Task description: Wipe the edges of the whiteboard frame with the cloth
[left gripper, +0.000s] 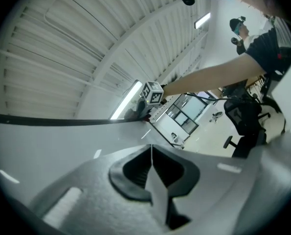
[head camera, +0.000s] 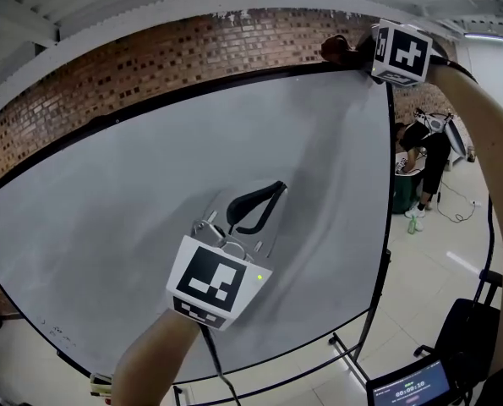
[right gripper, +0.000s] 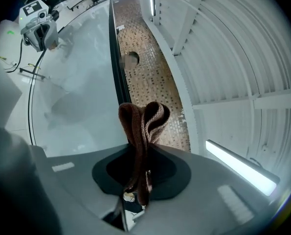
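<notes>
The whiteboard fills most of the head view, with a black frame round it and a brick wall behind its far edge. At the far right corner of the board, the right hand-held gripper is raised to the top edge of the frame. Its jaws are pinching a brown cloth. The cloth is folded into a thick loop that stands up past the jaw tips, and it sits right at the black frame strip, where board meets brick. In the head view the cloth shows as a dark bundle against the frame's top corner.

The left hand-held gripper is out in front of the middle of the board, well apart from the cloth. Its jaws are pressed together with nothing between them. It points at the white surface and casts a soft shadow there; whether the tips touch the board cannot be told.

To the right of the board, a person bends over something on the floor, and a small screen glows at the near right.
</notes>
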Action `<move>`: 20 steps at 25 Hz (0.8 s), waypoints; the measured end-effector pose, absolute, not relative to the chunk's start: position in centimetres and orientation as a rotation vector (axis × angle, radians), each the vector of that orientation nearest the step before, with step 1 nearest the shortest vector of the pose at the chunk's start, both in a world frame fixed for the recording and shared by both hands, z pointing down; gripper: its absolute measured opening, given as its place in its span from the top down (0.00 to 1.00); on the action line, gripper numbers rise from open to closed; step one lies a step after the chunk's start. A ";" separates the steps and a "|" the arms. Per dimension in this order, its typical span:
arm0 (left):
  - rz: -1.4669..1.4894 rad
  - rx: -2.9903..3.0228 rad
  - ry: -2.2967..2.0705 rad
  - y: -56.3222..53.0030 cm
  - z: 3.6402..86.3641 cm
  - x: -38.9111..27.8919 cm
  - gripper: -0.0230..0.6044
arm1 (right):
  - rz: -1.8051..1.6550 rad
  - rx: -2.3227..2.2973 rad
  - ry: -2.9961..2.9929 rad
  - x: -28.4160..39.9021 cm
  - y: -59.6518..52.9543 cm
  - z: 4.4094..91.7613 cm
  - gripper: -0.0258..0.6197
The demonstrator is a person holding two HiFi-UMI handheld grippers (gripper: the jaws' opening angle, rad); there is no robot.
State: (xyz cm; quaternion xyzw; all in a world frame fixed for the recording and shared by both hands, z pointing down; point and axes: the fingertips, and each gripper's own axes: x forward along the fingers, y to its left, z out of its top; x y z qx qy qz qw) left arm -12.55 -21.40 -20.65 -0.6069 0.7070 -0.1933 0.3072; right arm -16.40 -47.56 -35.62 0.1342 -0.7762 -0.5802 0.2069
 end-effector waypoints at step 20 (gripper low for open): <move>-0.466 -1.717 1.882 -30.8 -20.5 -11.4 0.95 | -0.700 -0.088 -3.120 -11.2 -56.8 -31.8 0.87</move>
